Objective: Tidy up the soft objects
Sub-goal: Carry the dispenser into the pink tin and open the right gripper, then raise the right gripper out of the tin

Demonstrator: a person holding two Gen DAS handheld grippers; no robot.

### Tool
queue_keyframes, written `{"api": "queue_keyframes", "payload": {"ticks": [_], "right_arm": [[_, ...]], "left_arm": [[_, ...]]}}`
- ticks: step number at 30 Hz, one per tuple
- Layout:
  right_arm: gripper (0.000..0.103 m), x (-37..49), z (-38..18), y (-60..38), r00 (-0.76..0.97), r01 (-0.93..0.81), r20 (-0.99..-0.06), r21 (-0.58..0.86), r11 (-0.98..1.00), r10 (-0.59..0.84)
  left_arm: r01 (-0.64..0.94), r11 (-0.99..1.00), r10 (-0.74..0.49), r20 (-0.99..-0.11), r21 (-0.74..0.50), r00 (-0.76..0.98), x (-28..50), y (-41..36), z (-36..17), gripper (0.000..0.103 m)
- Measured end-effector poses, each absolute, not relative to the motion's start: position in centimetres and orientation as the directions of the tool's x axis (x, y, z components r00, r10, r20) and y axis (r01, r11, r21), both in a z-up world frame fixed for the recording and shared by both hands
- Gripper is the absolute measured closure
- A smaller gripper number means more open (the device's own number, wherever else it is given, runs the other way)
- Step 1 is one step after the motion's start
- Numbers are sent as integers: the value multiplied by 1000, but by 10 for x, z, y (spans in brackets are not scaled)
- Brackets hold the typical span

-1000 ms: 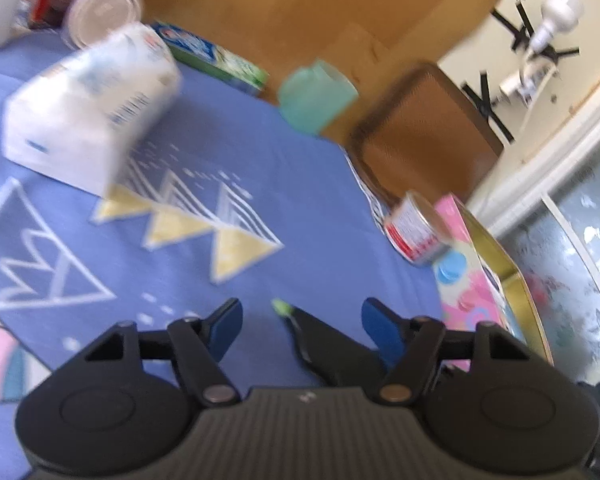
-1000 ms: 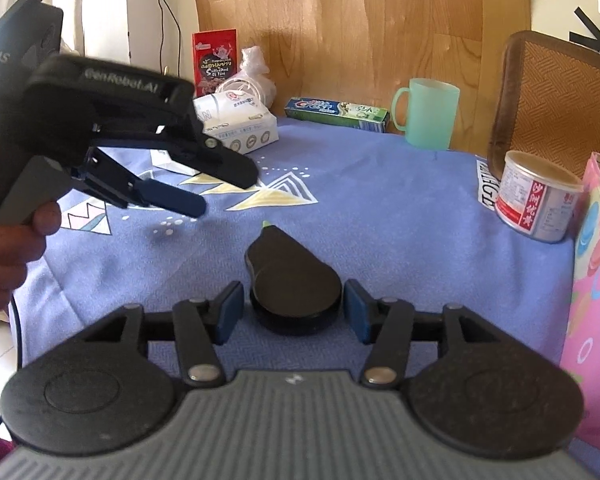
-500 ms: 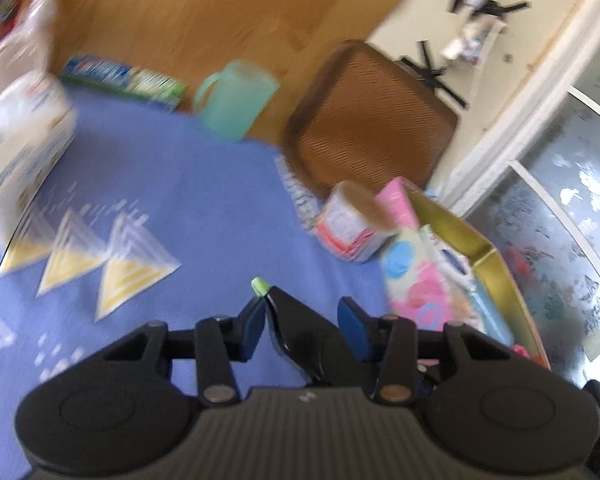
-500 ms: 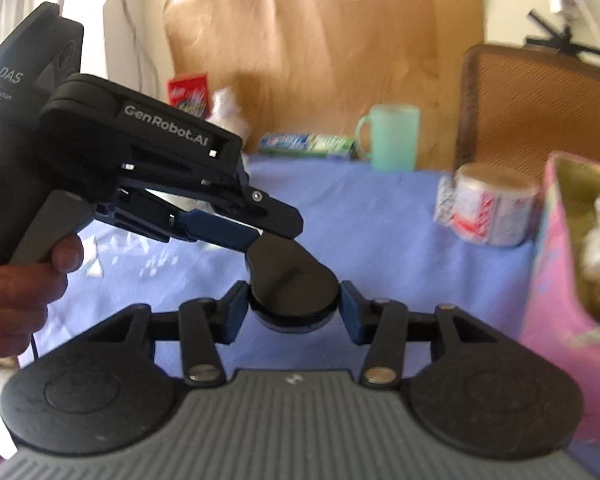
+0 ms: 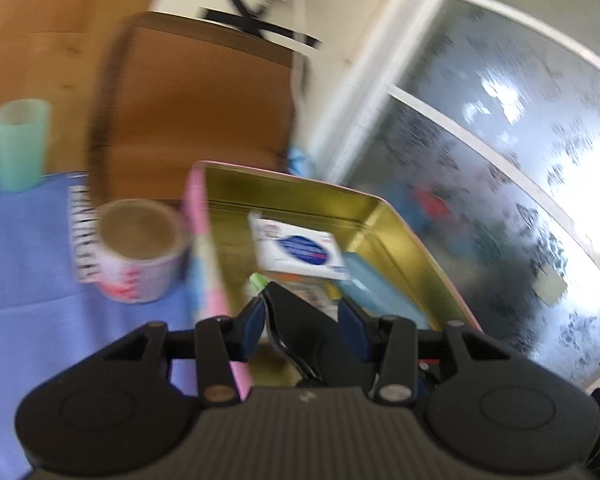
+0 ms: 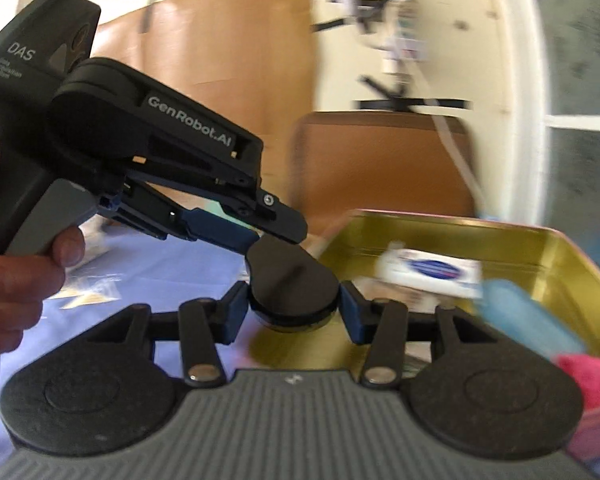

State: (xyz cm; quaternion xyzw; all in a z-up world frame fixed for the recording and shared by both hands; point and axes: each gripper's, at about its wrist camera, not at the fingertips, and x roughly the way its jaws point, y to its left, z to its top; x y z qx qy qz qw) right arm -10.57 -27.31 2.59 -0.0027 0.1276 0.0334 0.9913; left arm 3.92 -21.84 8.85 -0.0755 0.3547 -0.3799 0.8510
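While both grippers share one object:
Left gripper [image 5: 302, 314]: clamped on black pear-shaped object [image 5: 308, 332].
Right gripper [image 6: 292, 310]: pads pressing its round end.
Object's place: above gold tin [image 5: 396, 232] at table [image 5: 28, 248] edge.

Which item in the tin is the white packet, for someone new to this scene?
Start at the gold-lined tin with pink outer walls on the blue cloth. The white packet lies inside toward its far wall. Only it bears a dark blue oval label; beside it lies a plain light-blue item.
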Motion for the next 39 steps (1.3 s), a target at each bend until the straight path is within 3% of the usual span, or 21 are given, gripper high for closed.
{"api": "queue_keyframes", "payload": {"ticks": [5, 7, 13, 15, 25, 28, 30, 39], "right_arm": [[50, -90, 15, -315, 947, 178, -251, -109, 978, -200], [50, -85, 12, -336, 926, 236, -281, -87, 968, -251], [50, -110, 10, -371, 931, 258, -281, 62, 964, -231], [50, -116, 12, -374, 936, 251, -280, 116, 961, -211], [50, -131, 28, -368, 951, 225, -272, 297, 928, -144], [48, -135, 32, -363, 951, 209, -287, 333, 919, -112], [42, -138, 36, -360, 951, 204, -296, 367, 908, -94], [36, -152, 47, -337, 946, 198, -322, 456, 868, -47]], "left_arm": [[611, 724, -664, -564, -321, 490, 41, -260, 86, 60], [609, 725, -662, -567, -321, 490, 38, -261, 85, 56], [581, 785, -569, -619, -215, 541, 28, -263, 74, 51], [574, 801, -540, -622, -171, 567, 20, -260, 74, 44], [542, 839, -471, -568, -51, 675, -20, -226, 85, 26], [538, 842, -468, -563, -50, 681, -26, -213, 87, 13], [535, 844, -468, -549, -43, 693, -32, -204, 88, 2], [516, 856, -443, -553, -27, 706, -48, -176, 88, 0]]}}
